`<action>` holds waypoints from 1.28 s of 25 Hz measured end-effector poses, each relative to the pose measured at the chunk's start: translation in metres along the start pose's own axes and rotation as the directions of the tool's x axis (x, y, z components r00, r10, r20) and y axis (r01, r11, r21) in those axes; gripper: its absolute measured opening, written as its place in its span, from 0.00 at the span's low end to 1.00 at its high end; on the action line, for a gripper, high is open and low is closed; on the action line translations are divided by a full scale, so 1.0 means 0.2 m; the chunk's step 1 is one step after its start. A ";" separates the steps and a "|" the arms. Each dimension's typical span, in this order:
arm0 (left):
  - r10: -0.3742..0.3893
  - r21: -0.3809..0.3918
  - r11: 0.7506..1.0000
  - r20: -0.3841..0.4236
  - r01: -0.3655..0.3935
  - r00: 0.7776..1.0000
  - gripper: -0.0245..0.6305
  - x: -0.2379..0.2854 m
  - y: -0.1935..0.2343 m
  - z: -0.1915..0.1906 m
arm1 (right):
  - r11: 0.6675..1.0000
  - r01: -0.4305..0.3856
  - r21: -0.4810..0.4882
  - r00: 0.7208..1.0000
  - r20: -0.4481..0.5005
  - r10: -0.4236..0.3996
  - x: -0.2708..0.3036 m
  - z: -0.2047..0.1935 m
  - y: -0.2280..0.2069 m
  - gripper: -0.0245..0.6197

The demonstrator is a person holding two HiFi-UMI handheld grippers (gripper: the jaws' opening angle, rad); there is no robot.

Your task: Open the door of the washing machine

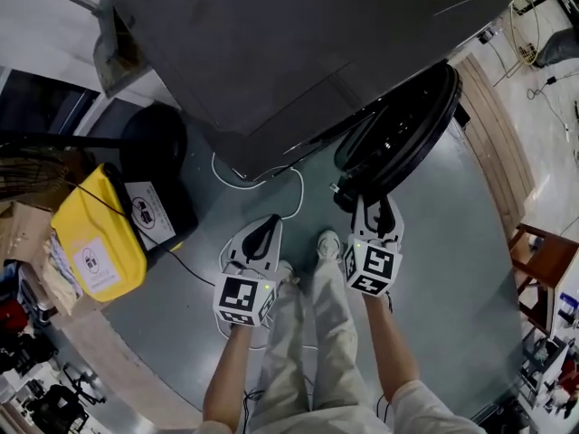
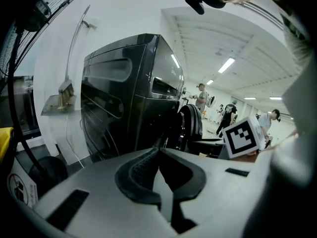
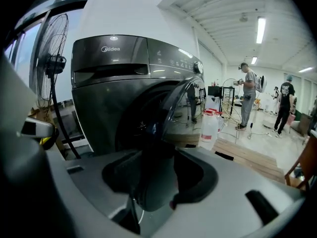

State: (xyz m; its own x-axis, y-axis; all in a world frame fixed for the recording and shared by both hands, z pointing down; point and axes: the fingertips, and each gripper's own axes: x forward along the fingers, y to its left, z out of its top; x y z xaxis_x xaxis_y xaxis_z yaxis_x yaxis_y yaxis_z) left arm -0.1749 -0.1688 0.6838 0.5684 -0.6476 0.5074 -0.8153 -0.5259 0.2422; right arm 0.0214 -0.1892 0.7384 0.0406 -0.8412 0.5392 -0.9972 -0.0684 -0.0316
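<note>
The dark grey washing machine (image 1: 298, 52) stands ahead of me, and its round door (image 1: 398, 129) is swung out to the right. In the right gripper view the door (image 3: 171, 108) shows edge-on, with the drum opening dark behind it. My right gripper (image 1: 376, 208) is at the door's lower rim, and the rim fills the gap of the right gripper (image 3: 153, 177), with the pads against it. My left gripper (image 1: 267, 229) hangs lower left, apart from the machine. The left gripper (image 2: 159, 155) has its pads together with nothing held.
A yellow container (image 1: 95, 242) and a black bin (image 1: 154, 152) sit on the floor at left, beside a standing fan (image 3: 54, 63). A white cable (image 1: 271, 174) loops under the machine. A wooden platform (image 1: 493, 134), a white jug (image 3: 210, 125) and a wooden stool (image 1: 543, 260) lie right. People (image 3: 247, 100) stand far off.
</note>
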 end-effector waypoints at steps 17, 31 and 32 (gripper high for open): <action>-0.169 0.069 0.983 -0.043 0.172 0.985 0.05 0.21 -0.42 0.01 | 0.998 0.033 -0.045 0.999 -0.038 -0.035 -0.23 -0.16 -0.45 0.23; -0.248 0.106 0.961 -0.081 0.256 0.965 0.05 0.43 -0.72 0.05 | 0.996 -0.009 -0.088 0.999 -0.053 0.005 -0.35 -0.24 -0.89 0.22; -0.253 0.109 0.959 -0.084 0.261 0.964 0.05 0.45 -0.74 0.06 | 0.996 -0.013 -0.090 0.998 -0.055 0.008 -0.35 -0.24 -0.92 0.22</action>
State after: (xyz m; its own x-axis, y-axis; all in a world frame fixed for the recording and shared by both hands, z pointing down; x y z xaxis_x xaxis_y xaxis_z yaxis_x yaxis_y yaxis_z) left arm -0.0011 -0.1553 0.6844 0.7448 -0.4451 0.4972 -0.6216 -0.7338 0.2742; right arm 0.1982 -0.0912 0.7474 0.0286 -0.8110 0.5843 -0.9993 -0.0087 0.0369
